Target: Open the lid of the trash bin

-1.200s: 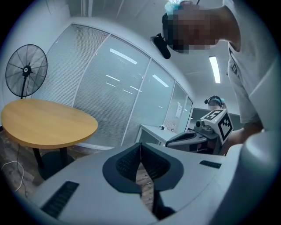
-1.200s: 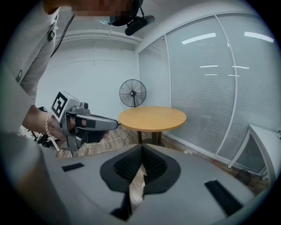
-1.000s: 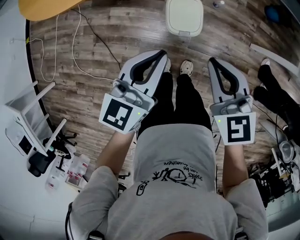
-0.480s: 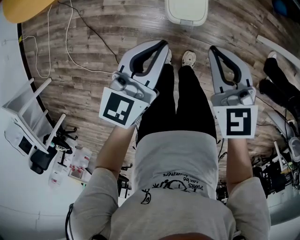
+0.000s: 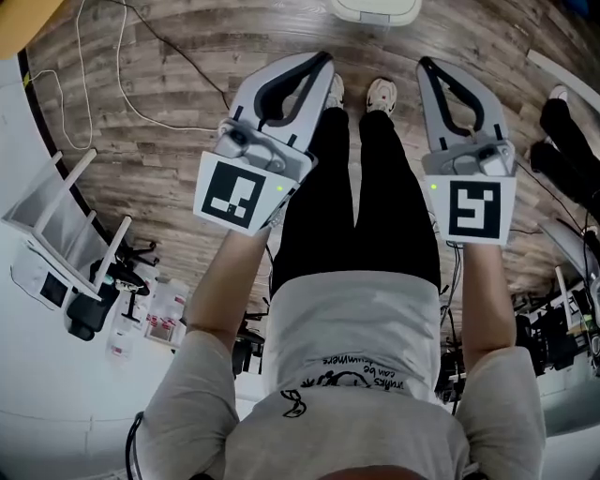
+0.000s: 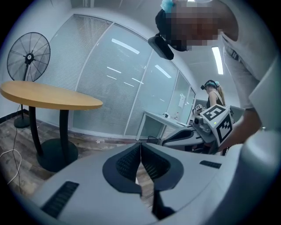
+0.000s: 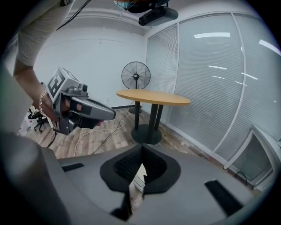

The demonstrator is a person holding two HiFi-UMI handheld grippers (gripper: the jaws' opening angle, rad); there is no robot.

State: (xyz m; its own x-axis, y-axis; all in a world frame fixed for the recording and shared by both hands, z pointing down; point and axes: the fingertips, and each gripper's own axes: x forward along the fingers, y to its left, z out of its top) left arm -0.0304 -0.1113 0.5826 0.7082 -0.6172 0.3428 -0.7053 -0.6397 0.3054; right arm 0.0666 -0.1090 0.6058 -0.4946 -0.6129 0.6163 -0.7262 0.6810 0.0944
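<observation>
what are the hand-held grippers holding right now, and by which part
Nothing is held. The left hand-held gripper and right hand-held gripper both have jaws closed together on nothing; the trash bin sits on the floor ahead, untouched.

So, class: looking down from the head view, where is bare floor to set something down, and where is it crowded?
Bare boards lie between the white cable and the left gripper, and in the strip between the trash bin and the shoes. Crowded: the tipped white frame and clutter at left, the gear at right.
</observation>
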